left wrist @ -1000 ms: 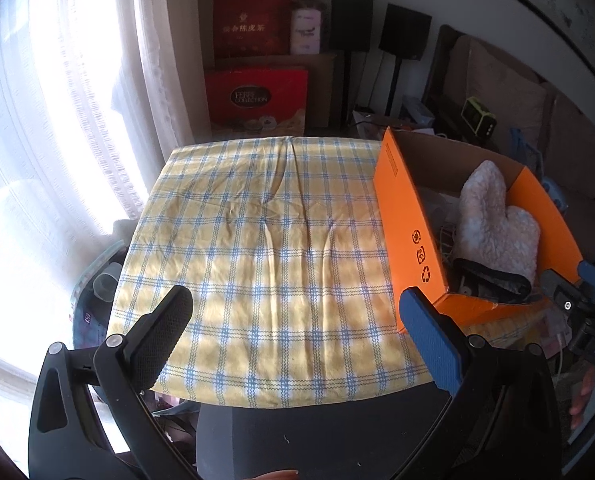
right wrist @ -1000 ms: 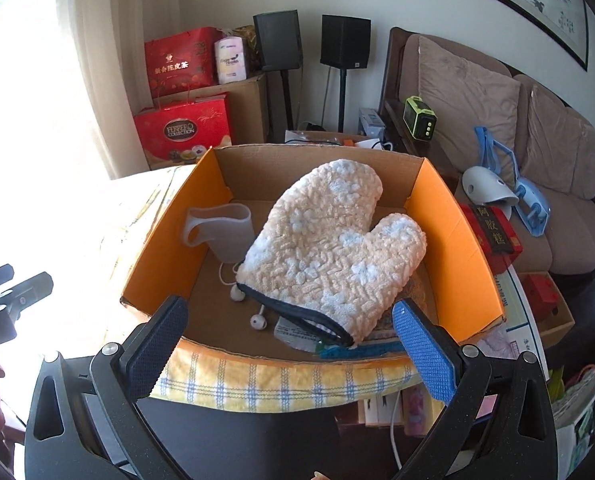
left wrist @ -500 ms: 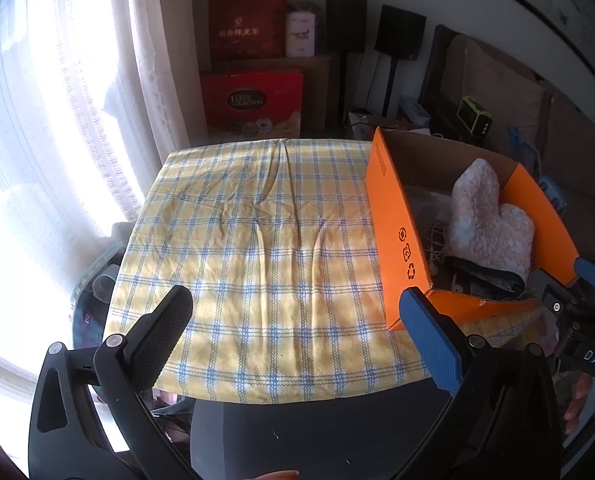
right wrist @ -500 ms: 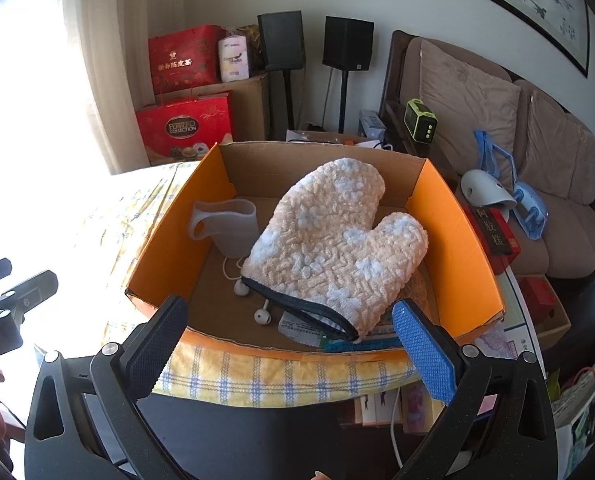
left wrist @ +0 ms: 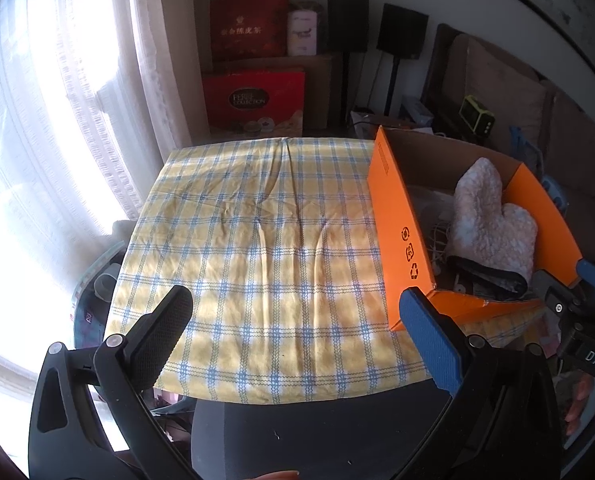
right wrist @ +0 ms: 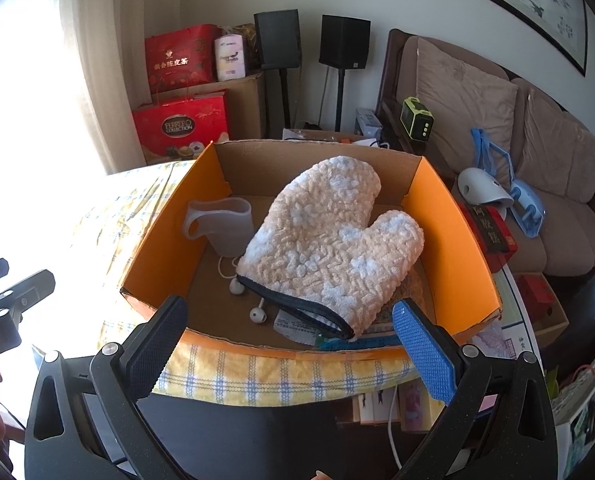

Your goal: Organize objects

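An orange cardboard box (right wrist: 457, 240) stands on the right part of the checked tablecloth (left wrist: 257, 240). Inside it lie a fluffy cream oven mitt (right wrist: 329, 248), a pale grey cup (right wrist: 225, 228) on its side, white earphones (right wrist: 253, 308) and some flat packets under the mitt. My right gripper (right wrist: 293, 332) hovers open just short of the box's near wall, with nothing between its fingers. My left gripper (left wrist: 297, 324) is open and empty above the cloth's near edge, left of the box (left wrist: 397, 232). The mitt (left wrist: 493, 228) shows over the box wall there.
Red gift boxes (right wrist: 181, 128) and two black speakers (right wrist: 277, 40) stand behind the table by the curtain (left wrist: 77, 120). A brown sofa (right wrist: 537, 160) with a blue and grey item sits to the right. A dark chair seat (left wrist: 297, 432) lies below the table's near edge.
Both grippers have drawn back a little from the table, so the box and cloth look slightly farther and smaller. Both stay open and empty; the items in the box have not shifted.
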A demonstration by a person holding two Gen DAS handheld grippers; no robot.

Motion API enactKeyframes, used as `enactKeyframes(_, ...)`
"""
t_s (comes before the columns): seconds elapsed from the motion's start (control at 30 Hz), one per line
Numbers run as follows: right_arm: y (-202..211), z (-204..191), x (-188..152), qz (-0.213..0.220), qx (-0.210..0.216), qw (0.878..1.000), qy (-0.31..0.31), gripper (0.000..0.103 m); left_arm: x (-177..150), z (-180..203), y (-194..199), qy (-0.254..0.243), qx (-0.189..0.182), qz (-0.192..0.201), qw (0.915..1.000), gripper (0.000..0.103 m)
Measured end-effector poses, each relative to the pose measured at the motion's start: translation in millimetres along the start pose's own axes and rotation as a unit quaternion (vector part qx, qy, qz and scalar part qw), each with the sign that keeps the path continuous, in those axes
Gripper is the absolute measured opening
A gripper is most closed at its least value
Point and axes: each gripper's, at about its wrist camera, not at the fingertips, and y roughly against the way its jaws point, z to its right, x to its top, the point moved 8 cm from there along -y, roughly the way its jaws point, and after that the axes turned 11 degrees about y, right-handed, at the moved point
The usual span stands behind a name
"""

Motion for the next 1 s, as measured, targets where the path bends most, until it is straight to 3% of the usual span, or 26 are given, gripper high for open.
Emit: enactKeyframes(1.0,0.4,-0.7,1.3,0.000,0.001,1.000,-0.001,0.103,-1.4,-1.6,1.1,0.000,0.004,0.001,1.0000,0.103)
